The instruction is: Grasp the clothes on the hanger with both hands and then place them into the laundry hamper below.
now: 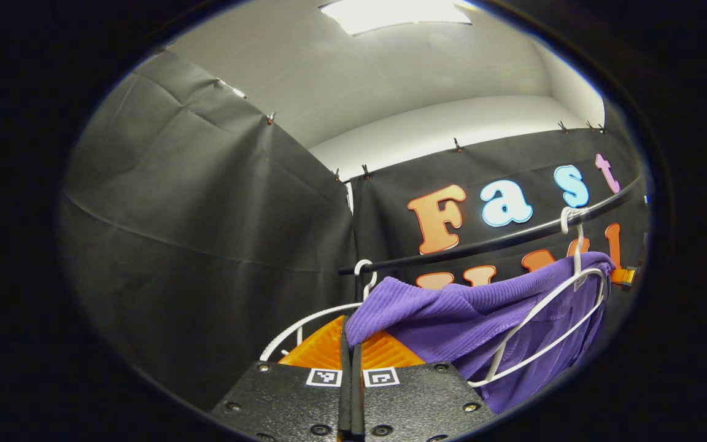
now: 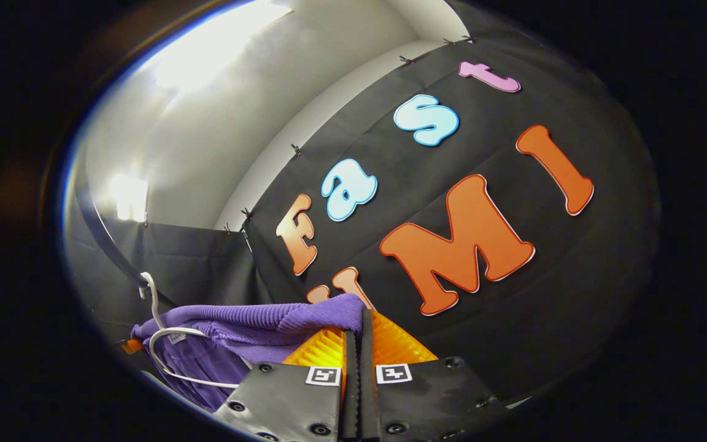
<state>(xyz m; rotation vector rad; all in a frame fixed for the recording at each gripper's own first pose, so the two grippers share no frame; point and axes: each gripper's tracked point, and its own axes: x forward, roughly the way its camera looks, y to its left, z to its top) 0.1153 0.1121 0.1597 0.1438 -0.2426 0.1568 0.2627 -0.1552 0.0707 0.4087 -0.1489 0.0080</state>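
The left claw (image 1: 351, 356) is closed, its two black fingers pressed together on the near corner of the purple garment (image 1: 452, 310), with the orange finger bodies fanning out on either side of the pinch. In the left gripper view the garment runs from that pinched corner up and to the right, draped over a white hanger (image 1: 550, 319) whose hook sits on a black rail (image 1: 501, 239). A second white hanger (image 1: 304, 325) curves out to the left of the claw, its hook on the same rail near the corner of the booth. At the far right end of the garment a small orange piece of the other claw peeks out. In the right gripper view the garment (image 2: 255, 325) lies low on the left, hanging over the white hanger (image 2: 169, 344) below the rail (image 2: 108, 245). The right claw (image 2: 358, 344) is closed too, its fingers clamped on the garment's ribbed edge, which ends right at the fingertips.
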